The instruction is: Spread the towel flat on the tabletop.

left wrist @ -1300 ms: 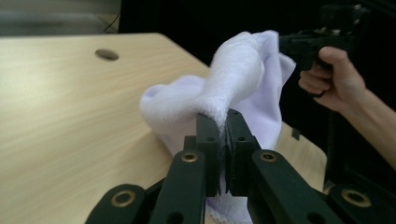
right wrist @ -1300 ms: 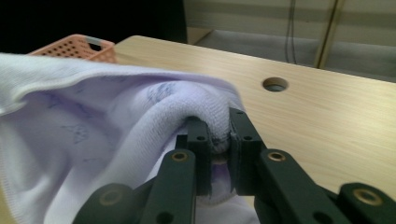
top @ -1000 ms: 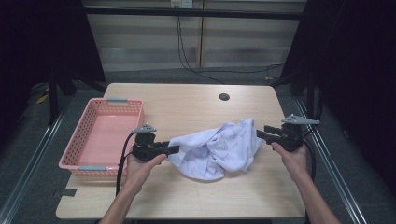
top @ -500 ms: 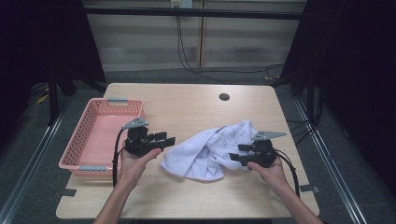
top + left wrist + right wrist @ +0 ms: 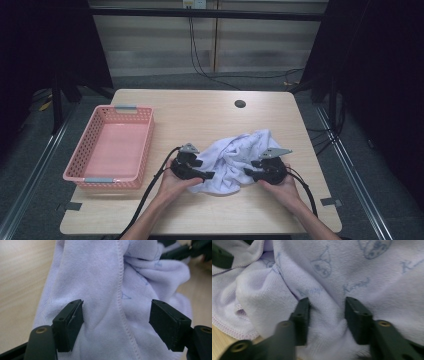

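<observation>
A pale lilac towel (image 5: 235,159) with faint blue prints lies bunched on the wooden table (image 5: 200,120), near the front. My left gripper (image 5: 207,175) is at the towel's left edge. In the left gripper view its jaws have just been opening and stand wide apart (image 5: 116,322), with towel (image 5: 105,285) between them and no pad pressing it. My right gripper (image 5: 248,173) is at the towel's right side. Its jaws have just been closing (image 5: 327,315) and pinch a raised fold of the towel (image 5: 324,297).
A pink plastic basket (image 5: 107,180) stands on the left part of the table with nothing in it. A round cable hole (image 5: 240,104) sits near the table's far edge. Cables trail from both grippers toward the front edge. Dark floor surrounds the table.
Both hands came inward and down to the table. The towel, earlier spread between the grippers, now sits as a tighter heap. The right hand shifted far to the left.
</observation>
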